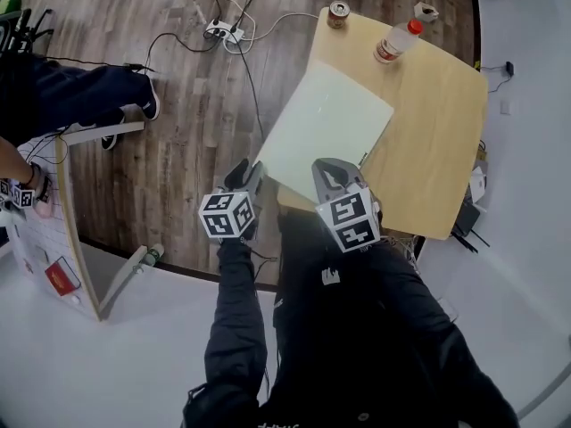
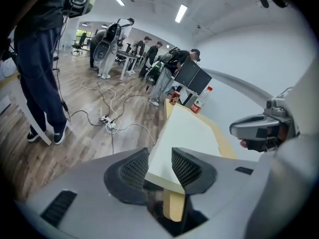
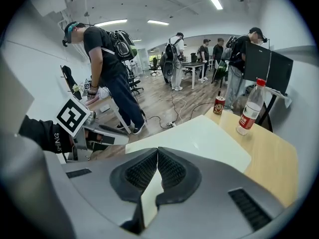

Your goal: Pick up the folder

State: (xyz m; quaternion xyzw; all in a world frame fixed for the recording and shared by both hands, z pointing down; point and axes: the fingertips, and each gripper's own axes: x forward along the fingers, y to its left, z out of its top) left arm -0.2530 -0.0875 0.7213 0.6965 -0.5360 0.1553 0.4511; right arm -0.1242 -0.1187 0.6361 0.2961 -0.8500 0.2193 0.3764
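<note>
A pale folder (image 1: 326,127) lies flat on the light wooden counter (image 1: 437,141), with its left side and near corner jutting out past the counter's edge over the plank floor (image 1: 196,123). Both grippers are at its near edge. The left gripper (image 2: 159,166) is at the overhanging corner with its jaws apart. In the left gripper view that corner sits in the gap between the two ribbed pads (image 2: 133,169), which do not press on it. The right gripper (image 3: 158,156) is further along the same edge, over the counter side. Its jaws are together at the tips, and a sliver of pale surface shows in the slot behind them; whether they pinch any of the folder cannot be told. At the far end of the counter, well apart from the folder, a red-capped plastic bottle (image 1: 395,41) and a drinks can (image 1: 337,14) stand upright. A power strip (image 1: 223,32) with trailing cables lies on the floor beyond.
</note>
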